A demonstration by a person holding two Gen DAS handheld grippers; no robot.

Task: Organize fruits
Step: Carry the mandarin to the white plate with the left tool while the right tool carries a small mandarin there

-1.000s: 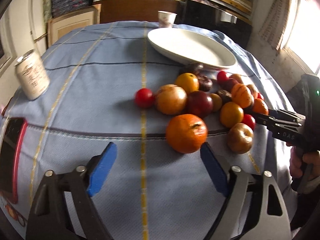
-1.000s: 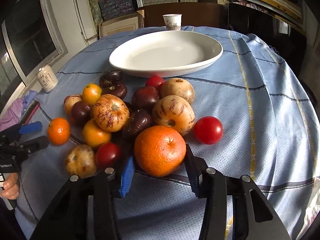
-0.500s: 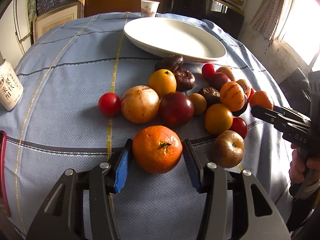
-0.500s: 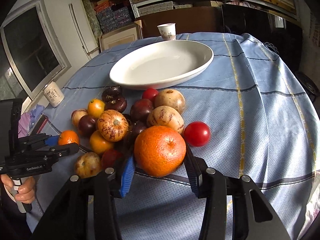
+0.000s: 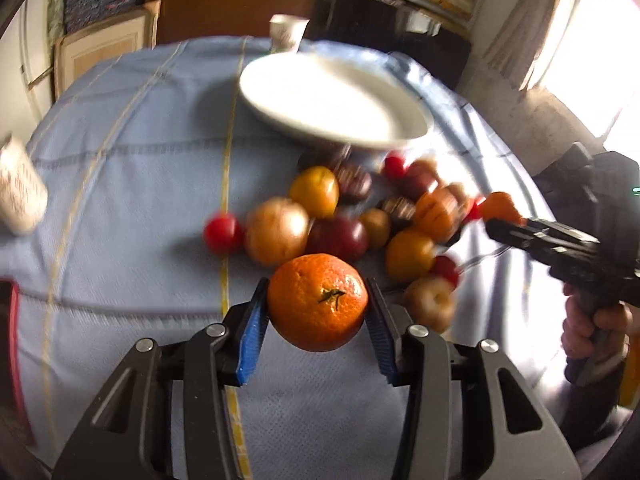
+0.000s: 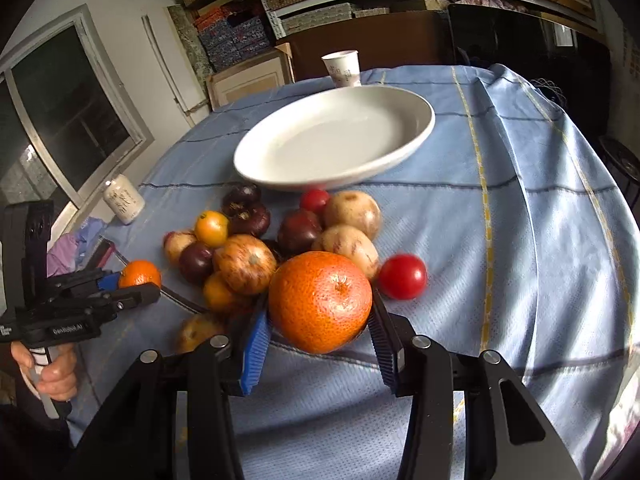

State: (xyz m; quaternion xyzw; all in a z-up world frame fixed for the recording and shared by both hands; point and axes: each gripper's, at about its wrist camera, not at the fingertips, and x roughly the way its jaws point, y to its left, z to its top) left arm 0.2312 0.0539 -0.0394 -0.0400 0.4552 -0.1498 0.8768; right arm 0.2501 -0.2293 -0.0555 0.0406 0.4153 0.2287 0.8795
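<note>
Each gripper is pinching an orange, and the left jaws are closing on theirs.

The left gripper [image 5: 317, 307] is squeezing a small orange [image 5: 318, 302], stem end facing the camera, its blue pads [image 5: 251, 336] pressing both sides while the jaws are closing further. The right gripper [image 6: 318, 314] is clamping a larger, pebbly orange [image 6: 320, 301] between partly spread jaws, pads touching both flanks. Just beyond both oranges, the pile of mixed fruit [image 6: 256, 236] is lying on the blue tablecloth [image 6: 520, 240]: mottled yellow, dark purple, small red and orange pieces touching one another, one red tomato [image 6: 402, 276] sitting slightly apart. Farther back, a white oval plate [image 6: 332, 140] is sitting bare, a paper cup [image 6: 341, 67] behind it.
</note>
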